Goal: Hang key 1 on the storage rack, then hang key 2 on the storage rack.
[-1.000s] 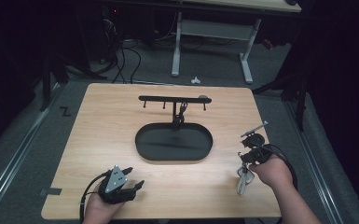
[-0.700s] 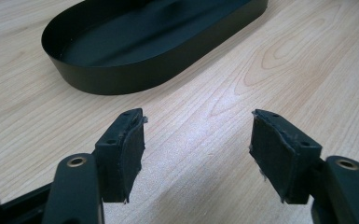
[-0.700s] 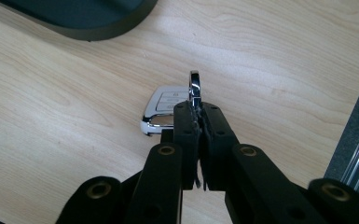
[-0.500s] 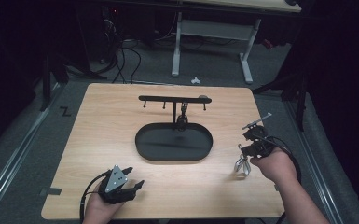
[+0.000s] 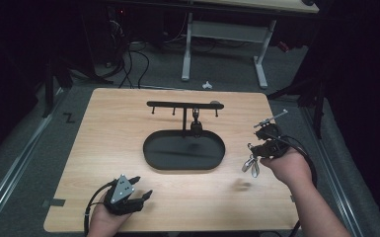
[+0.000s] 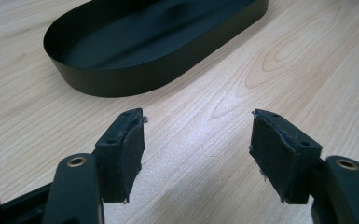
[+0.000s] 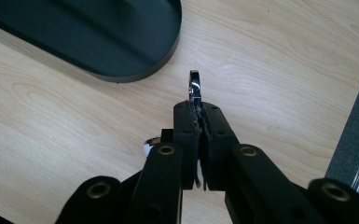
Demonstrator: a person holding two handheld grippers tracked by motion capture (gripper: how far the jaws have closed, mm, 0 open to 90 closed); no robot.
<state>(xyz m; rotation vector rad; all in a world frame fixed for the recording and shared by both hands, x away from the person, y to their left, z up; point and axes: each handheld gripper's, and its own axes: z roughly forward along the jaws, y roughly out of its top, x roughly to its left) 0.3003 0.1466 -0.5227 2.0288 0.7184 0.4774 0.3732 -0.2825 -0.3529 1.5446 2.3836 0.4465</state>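
While my right claw (image 7: pixel 196 109) is pinching a small shiny metal clip (image 7: pixel 194 85) between its pads, with the jaws pressed tight on it, I am holding that clip up off the worktop (image 5: pixel 103 143), just beside the right end of the black oval tray (image 5: pixel 184 150). In the high view the silvery piece (image 5: pixel 250 165) is dangling below the right claw (image 5: pixel 262 150), apart from the wood, with its faint shadow lying underneath. Behind the tray the black hanger rack (image 5: pixel 185 104) is standing with its short pegs, and one small dark item (image 5: pixel 196 117) is already hanging from it near the post; I cannot tell what it is. My left claw (image 6: pixel 196 140) is resting spread wide and holding nothing, low over bare wood at the near left, with the tray's wall (image 6: pixel 121 79) ahead of it.

I am judging the pick-up as done and the carry as under way. Bringing the clip to the rack or the tray and letting it go are not yet done.
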